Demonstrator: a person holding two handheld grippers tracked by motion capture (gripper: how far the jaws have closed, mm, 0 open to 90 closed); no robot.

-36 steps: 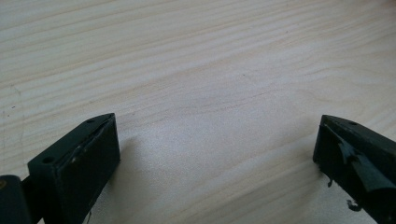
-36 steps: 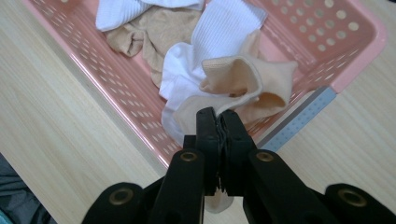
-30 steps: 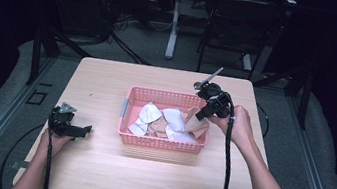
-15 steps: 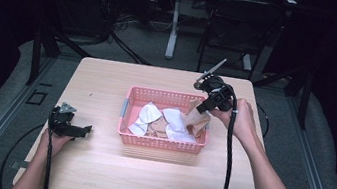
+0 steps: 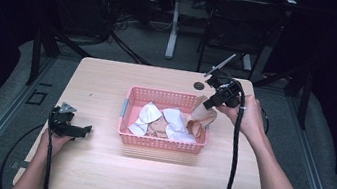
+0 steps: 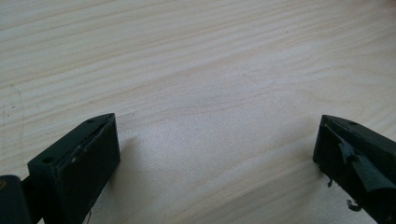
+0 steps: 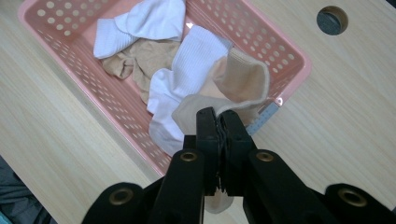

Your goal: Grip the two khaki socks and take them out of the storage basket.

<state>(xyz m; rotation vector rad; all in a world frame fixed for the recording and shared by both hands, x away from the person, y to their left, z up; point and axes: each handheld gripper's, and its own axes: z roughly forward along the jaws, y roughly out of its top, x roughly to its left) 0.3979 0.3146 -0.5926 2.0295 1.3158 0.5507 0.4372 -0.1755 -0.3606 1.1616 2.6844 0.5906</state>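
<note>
In the right gripper view, the right gripper [image 7: 218, 122] rises from the bottom centre of the frame with its fingers pressed together on the edge of a beige fabric sock [image 7: 243, 79], whose open cuff hangs just above the near right corner of the pink perforated plastic basket [image 7: 60, 44]. Behind it, white ribbed socks [image 7: 187, 65] and another tan sock [image 7: 140, 58] lie heaped inside the basket.

The left gripper view gives the left gripper [image 6: 215, 154] close over the pale wooden table [image 6: 196, 60], fingers spread wide with bare wood between them.

The high view places the left gripper [image 5: 83, 130] at the lower left of the table and the right gripper [image 5: 208, 105] right of centre, the beige sock dangling at the basket's right end. A dark round hole [image 5: 199, 85] lies in the table beyond.
</note>
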